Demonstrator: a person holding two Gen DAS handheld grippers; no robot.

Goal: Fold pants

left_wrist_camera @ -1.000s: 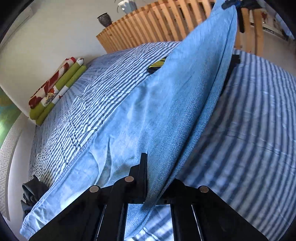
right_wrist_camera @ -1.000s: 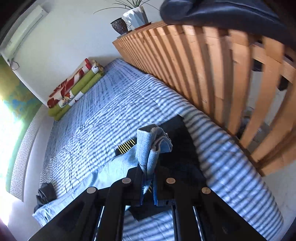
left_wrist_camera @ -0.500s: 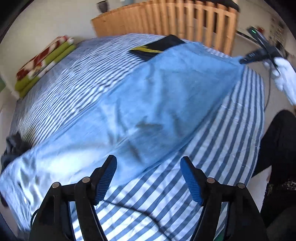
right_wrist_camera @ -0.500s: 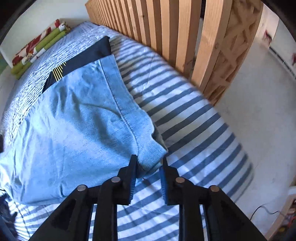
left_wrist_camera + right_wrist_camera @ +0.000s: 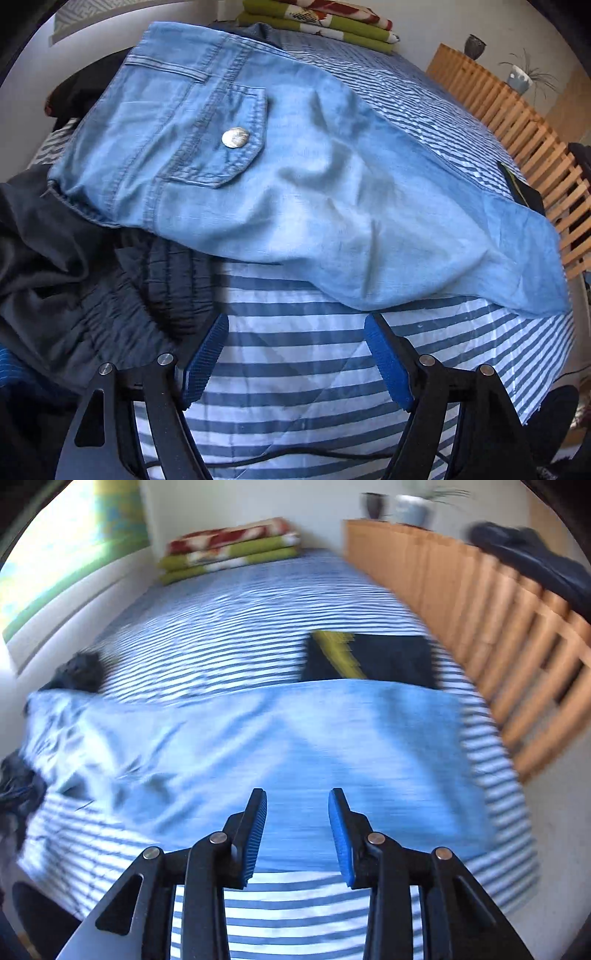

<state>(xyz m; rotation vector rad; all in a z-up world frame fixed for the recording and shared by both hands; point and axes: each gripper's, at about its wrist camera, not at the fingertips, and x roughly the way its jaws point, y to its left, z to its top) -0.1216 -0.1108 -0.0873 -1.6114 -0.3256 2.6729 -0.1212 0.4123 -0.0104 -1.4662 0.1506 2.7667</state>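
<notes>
Pants [image 5: 295, 192] lie flat on bed [image 5: 295, 369]. Left tool [image 5: 295, 354] and right tool [image 5: 297, 830] opening, empty. Next: regrip legs for fold.

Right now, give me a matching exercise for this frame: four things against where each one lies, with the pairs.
Things:
1. light blue pants
2. silver button
3. dark crumpled garment
4. folded green and red blanket

Places:
A. far end of the striped bed
B. on the pants' pocket flap
C. under the pants' waistband end
D. spread across the bed

Pairs: 1-D, 2-B, 3-C, 4-A
</notes>
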